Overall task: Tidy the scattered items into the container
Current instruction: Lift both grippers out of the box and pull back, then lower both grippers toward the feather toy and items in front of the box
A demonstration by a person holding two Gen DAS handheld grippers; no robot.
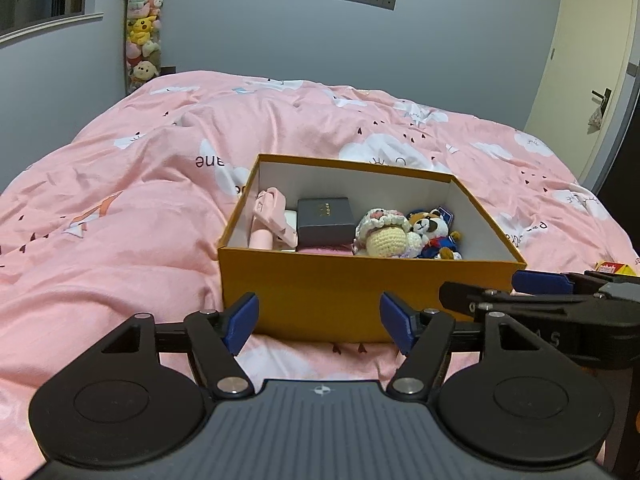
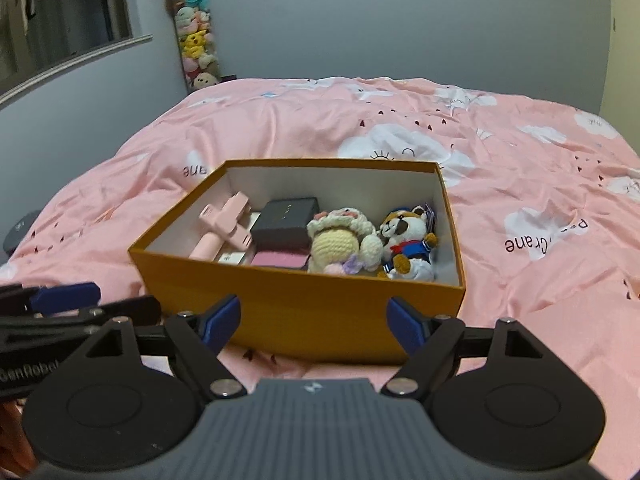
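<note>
Bedroom with grey-blue walls; a bed covered by a pink duvet (image 1: pixel 160 184) printed with white clouds fills both views. A tall clear column of plush toys (image 1: pixel 143 32) stands in the far left corner beside a window (image 2: pixel 72 20), and a cream door (image 1: pixel 588 52) closes the right edge of the left wrist view.

The container, an open orange box (image 2: pixel 304 308) with a white interior, sits on the duvet directly ahead of both grippers. Inside it, from left to right: a pink handheld device (image 2: pixel 226 226) leaning against the left wall, a dark grey case (image 2: pixel 286 218) lying on a pink flat item (image 2: pixel 276 258), a cream crocheted doll (image 2: pixel 340 240), and a plush fox in a blue sailor outfit (image 2: pixel 408 240) nearest the right wall. A yellow-and-red packet (image 1: pixel 616 269) lies on the duvet outside the box, at the far right of the left wrist view, partly hidden behind the other gripper.

The left gripper (image 1: pixel 320 322) stands just short of the box's near wall, its blue-padded jaws spread wide with nothing between them. The right gripper (image 2: pixel 314 322) is posed likewise, jaws wide apart and empty, near the same wall. The two tools lie side by side, each visible at the edge of the other's view.
</note>
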